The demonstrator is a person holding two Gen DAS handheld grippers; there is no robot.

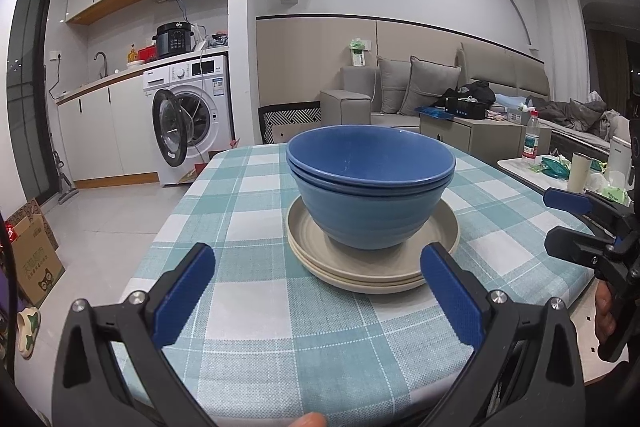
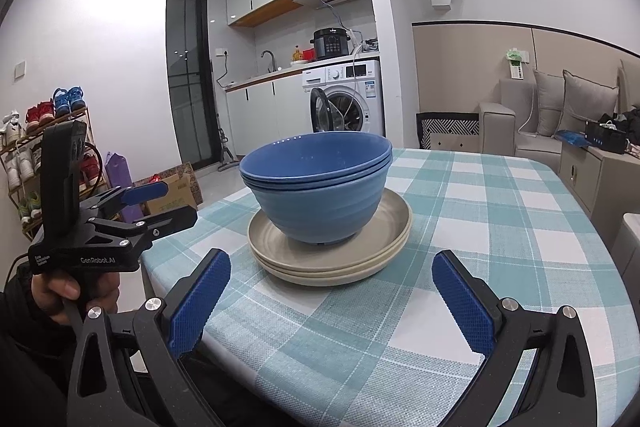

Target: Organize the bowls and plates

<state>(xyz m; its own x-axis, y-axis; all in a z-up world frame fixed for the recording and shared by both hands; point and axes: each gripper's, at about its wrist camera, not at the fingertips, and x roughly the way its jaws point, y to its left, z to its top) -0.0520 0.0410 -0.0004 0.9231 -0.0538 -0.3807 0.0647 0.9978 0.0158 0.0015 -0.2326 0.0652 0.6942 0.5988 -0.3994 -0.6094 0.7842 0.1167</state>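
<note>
Two stacks are sitting as one pile near the middle of the checked tablecloth (image 1: 248,327): the blue bowls (image 1: 370,187), nested, are resting inside the beige plates (image 1: 372,267), so I am judging the sorting close to done. I am holding my left gripper (image 1: 320,297) low before the pile, its blue pads spread wide and gripping nothing; my right gripper (image 2: 332,303) is hanging just as wide and just as empty, short of the plates. What I am worrying about is the pile itself: the bowls are sitting tall on a shallow plate, so a careless nudge at a rim could be tipping or sliding them, and smooth rims may be slipping from my pads. Nothing is lying between my pads and the pile. Well beyond the table, the washing machine (image 1: 192,119) is standing with its door open, and a bottle (image 1: 530,139) is standing on a side table, clear of my reach.
</note>
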